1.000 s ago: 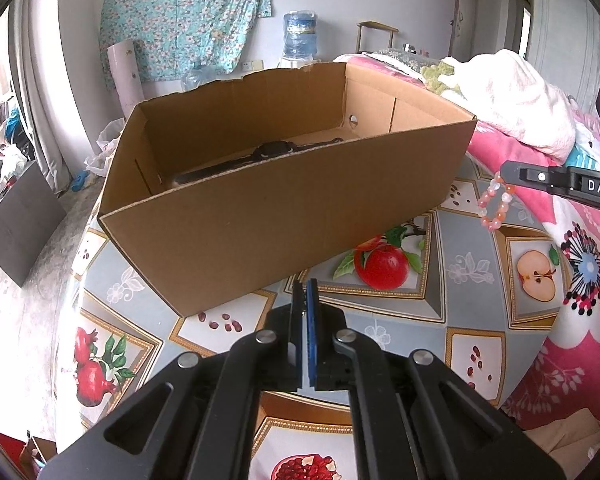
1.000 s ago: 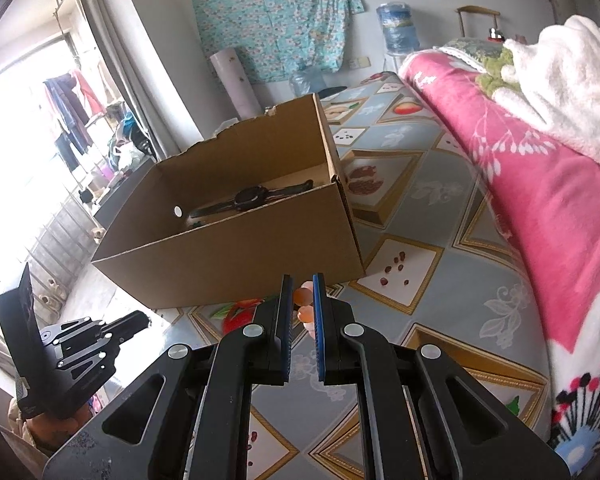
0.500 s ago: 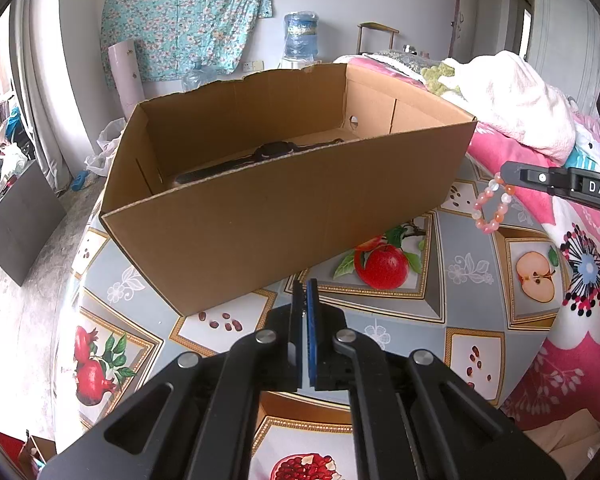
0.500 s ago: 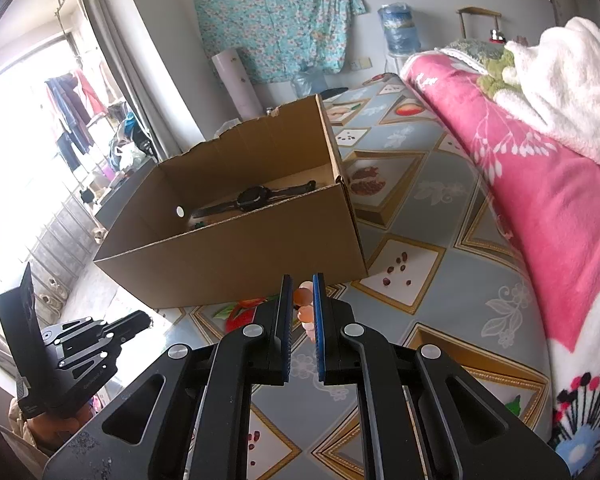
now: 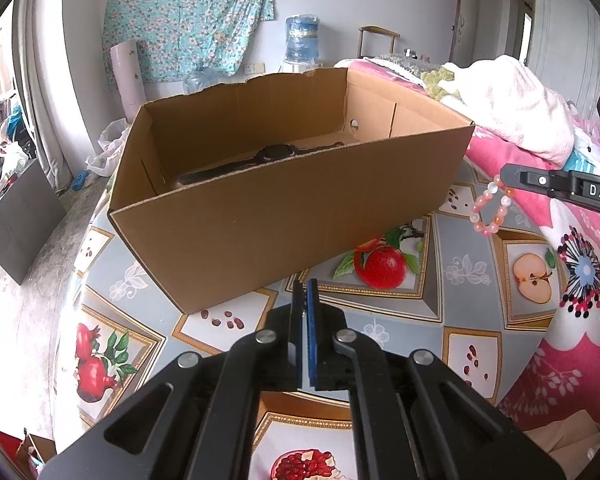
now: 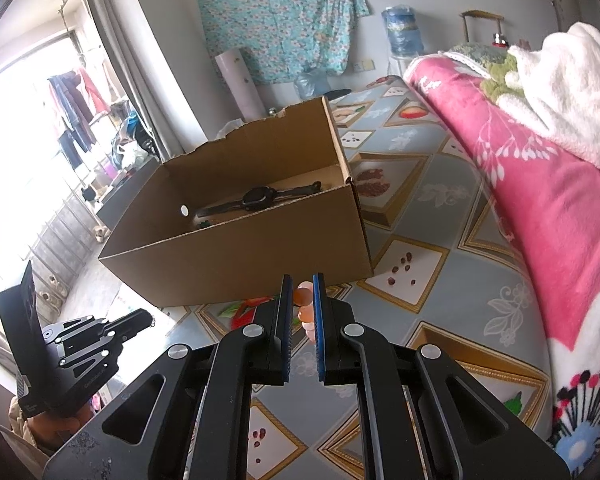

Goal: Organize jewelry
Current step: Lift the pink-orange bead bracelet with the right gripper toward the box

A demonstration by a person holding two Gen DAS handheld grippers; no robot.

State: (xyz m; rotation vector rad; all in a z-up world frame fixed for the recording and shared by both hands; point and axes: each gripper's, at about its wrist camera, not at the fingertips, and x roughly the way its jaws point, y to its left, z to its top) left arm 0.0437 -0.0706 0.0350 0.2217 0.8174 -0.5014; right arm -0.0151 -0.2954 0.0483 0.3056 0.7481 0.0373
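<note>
Between the right gripper's [image 6: 303, 296] clamped fingers hangs a pink-and-orange bead bracelet [image 5: 491, 207]; left gripper [image 5: 304, 294] closed, empty.

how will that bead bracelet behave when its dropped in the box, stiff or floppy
Probably floppy: the bracelet droops as a loop from the right gripper, pinched at only a few beads. It looks light. Its round beads may roll a little on the floor of the box, perhaps against the watch.

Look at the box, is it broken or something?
A little. The cardboard box has a ragged, torn top edge along its far wall, so it looks roughly ripped open. It sits at an angle on the fruit-patterned cloth. Inside, the black watch lies flat, undamaged.
</note>
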